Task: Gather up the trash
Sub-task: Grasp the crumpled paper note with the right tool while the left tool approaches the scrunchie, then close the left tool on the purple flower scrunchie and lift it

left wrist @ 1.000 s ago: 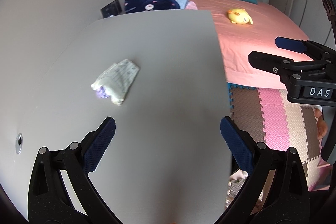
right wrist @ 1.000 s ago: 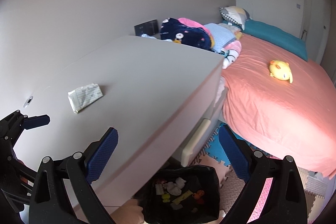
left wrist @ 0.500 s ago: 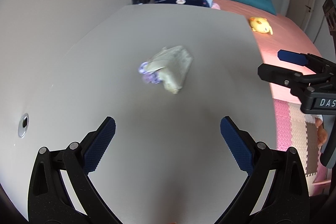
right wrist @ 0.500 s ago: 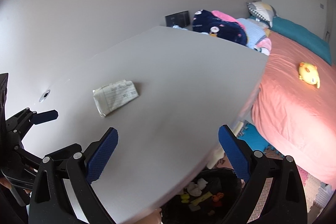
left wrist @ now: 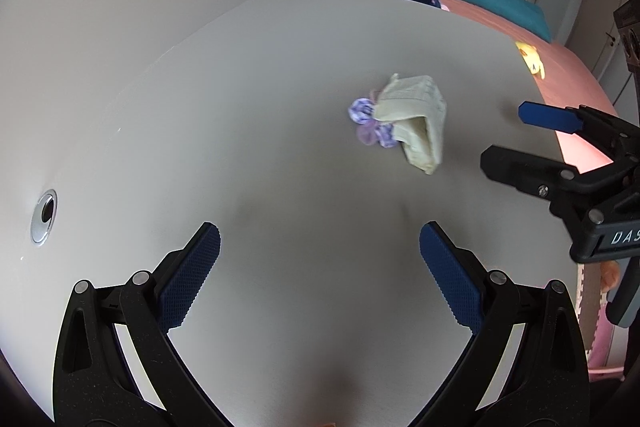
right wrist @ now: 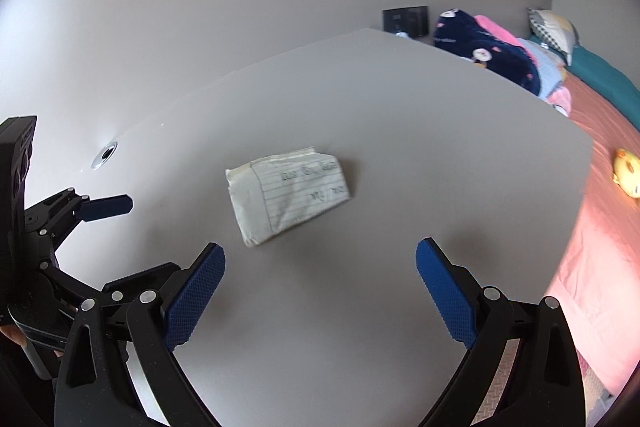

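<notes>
A folded wad of lined paper (right wrist: 290,194) lies on the grey tabletop (right wrist: 400,155). In the left wrist view the same wad (left wrist: 416,119) shows purple crumpled bits (left wrist: 370,125) at its left side. My left gripper (left wrist: 320,287) is open and empty, low over the table, short of the wad. My right gripper (right wrist: 320,291) is open and empty, just short of the wad. The right gripper also shows in the left wrist view (left wrist: 536,139), to the right of the wad. The left gripper shows at the left of the right wrist view (right wrist: 96,227).
A round metal grommet (left wrist: 44,215) sits in the tabletop near the wall. Beyond the table's far edge is a pink bed (right wrist: 600,195) with a yellow plush toy (right wrist: 628,177), folded clothes (right wrist: 488,47) and pillows. A black wall socket (right wrist: 405,19) is behind the table.
Both grippers have moved in over the table toward the wad, which now looks larger and closer. The trash bin and floor mats have dropped out of the right wrist view.
</notes>
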`<state>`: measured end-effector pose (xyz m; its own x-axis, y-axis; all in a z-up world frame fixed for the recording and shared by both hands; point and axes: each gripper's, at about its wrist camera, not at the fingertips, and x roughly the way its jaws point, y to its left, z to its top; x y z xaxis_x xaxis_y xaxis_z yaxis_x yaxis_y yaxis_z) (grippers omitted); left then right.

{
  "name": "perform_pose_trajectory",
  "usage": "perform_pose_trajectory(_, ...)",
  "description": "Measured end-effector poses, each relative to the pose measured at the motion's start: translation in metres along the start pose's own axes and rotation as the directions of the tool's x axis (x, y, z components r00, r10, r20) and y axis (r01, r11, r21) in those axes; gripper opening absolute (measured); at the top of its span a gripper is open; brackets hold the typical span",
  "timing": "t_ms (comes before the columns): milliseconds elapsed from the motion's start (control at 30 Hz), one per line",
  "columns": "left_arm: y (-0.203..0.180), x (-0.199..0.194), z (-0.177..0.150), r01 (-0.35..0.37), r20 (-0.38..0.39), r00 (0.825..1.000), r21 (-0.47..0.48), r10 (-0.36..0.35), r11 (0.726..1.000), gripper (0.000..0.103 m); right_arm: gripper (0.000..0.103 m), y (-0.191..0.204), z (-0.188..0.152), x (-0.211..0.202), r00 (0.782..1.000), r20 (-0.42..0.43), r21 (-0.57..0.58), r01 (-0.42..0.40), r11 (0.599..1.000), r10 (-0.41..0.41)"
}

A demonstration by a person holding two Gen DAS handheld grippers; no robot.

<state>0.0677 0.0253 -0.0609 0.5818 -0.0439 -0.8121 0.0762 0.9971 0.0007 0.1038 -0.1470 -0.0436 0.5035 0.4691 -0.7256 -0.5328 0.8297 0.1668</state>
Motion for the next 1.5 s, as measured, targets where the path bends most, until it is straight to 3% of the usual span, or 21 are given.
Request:
perform_pose_trajectory(267,0.018,0.012,0.003,-0.005,-0.020,1.000,-0.008,0.005,1.000,0.097,0.096,0.004,0.016,0.025,0.998,-0.046,-0.026,-0.041,0.999,0.040)
perform_pose_trajectory(733,0.031,0.011,0.001,0.016,-0.022,1.000,-0.011,-0.016,1.000,0.097,0.096,0.006,0.035,0.056,0.995,-0.098,-0.101,-0.014,0.995,0.004)
perform_pose_trajectory(800,0.031,0.011,0.002,0.023,-0.020,1.000,-0.007,-0.023,1.000,0.097,0.090,0.005,0.035,0.056,0.996,-0.091,-0.117,-0.006,0.993,-0.005)
perform_pose_trajectory(867,0.029,0.011,0.004,0.025,-0.018,1.000,0.000,-0.025,1.000,0.097,0.075,0.004,0.035,0.054,0.997,-0.078,-0.128,0.009,0.992,-0.019)
perform_pose_trajectory(1133,0.018,0.019,0.018,0.043,-0.008,0.999,0.017,-0.043,0.999,0.097,0.067,-0.021,0.037,0.043,0.999,-0.041,-0.042,0.008,0.999,-0.009)
perform_pose_trajectory(1500,-0.010,0.041,0.058,0.081,0.053,0.995,0.025,-0.082,0.996,0.096,0.067,-0.069,0.044,0.025,0.997,0.010,0.057,0.072,0.996,-0.073)
